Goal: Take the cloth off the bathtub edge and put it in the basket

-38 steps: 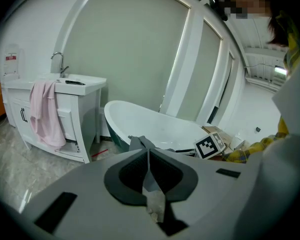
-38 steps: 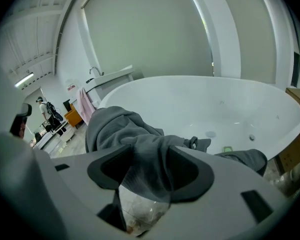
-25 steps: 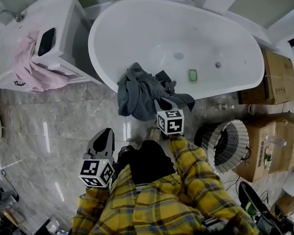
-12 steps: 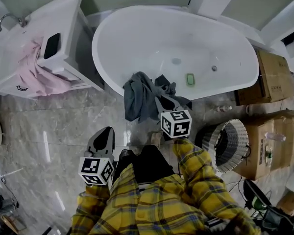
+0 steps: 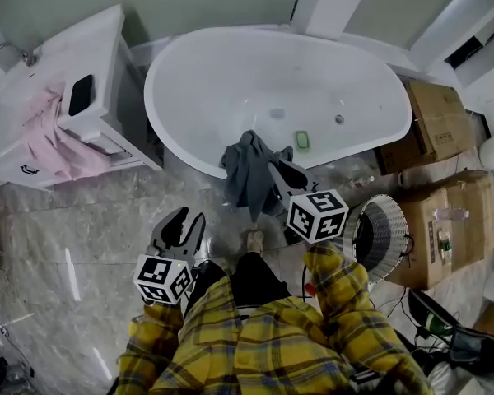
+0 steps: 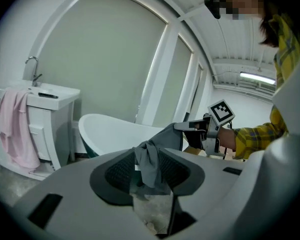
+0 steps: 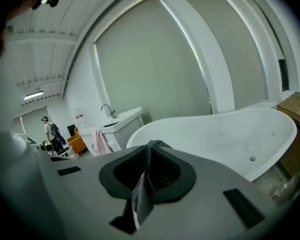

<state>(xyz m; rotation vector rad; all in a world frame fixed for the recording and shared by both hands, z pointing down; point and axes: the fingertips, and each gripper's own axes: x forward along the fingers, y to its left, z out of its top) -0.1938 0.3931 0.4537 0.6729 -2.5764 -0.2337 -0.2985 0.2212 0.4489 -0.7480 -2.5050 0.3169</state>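
The grey cloth (image 5: 251, 175) hangs free in front of the white bathtub (image 5: 152, 105), pinched at its top by my right gripper (image 5: 275, 171), which is shut on it. The right gripper view shows a fold of the cloth (image 7: 146, 176) clamped between the pads. My left gripper (image 5: 188, 219) is lower left, apart from the cloth; its jaws have just been opening and hold nothing. In the left gripper view the hanging cloth (image 6: 151, 159) shows beyond the spread jaws. The round woven basket (image 5: 384, 235) stands on the floor to the right.
A white vanity (image 5: 107, 56) with a pink towel (image 5: 45, 138) stands left of the tub. A small green item (image 5: 301, 139) lies in the tub. Cardboard boxes (image 5: 432, 122) sit behind and beside the basket. The floor is grey marble tile.
The right gripper has risen and lifted the cloth off the tub edge; it now dangles as a narrow bundle. The left gripper's jaws have opened.
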